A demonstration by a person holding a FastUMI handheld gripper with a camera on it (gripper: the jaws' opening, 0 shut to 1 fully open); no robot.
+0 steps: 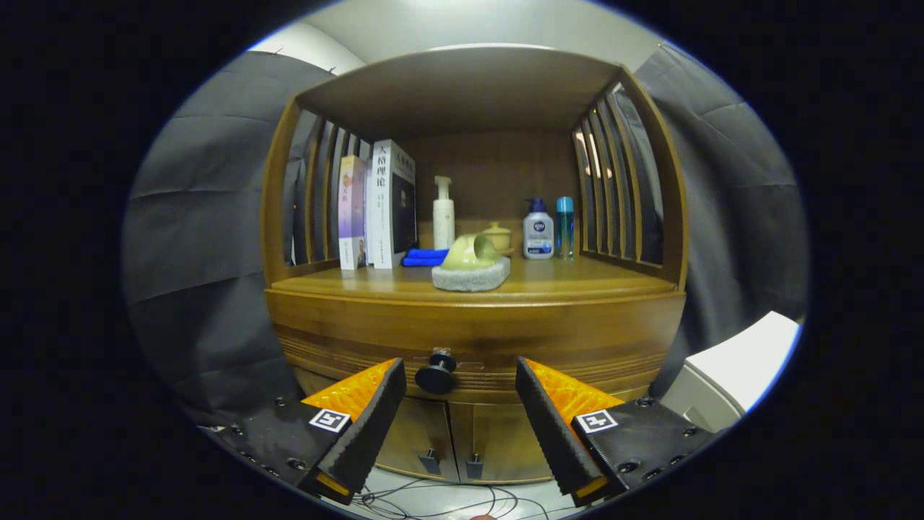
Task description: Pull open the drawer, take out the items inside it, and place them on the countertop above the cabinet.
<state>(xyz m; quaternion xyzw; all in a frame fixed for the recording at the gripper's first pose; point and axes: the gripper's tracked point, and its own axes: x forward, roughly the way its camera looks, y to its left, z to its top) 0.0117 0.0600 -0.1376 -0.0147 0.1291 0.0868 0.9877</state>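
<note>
Hand-held gripper (458,379) spread wide before a shut drawer (476,339), knob (436,375) between the fingers, nearer the left one.

Holding nothing; drawer front flush under the worktop (577,278); contents hidden, so cannot tell whether full or already emptied; cup on a grey pad (471,263), blue cloth (426,256), books (379,206) and bottles (538,230) standing on the worktop, farther back; if opening, better to shift slightly left to centre on the knob, close both fingers squarely behind its head, then pull straight and level toward the near side to avoid slipping off.
</note>
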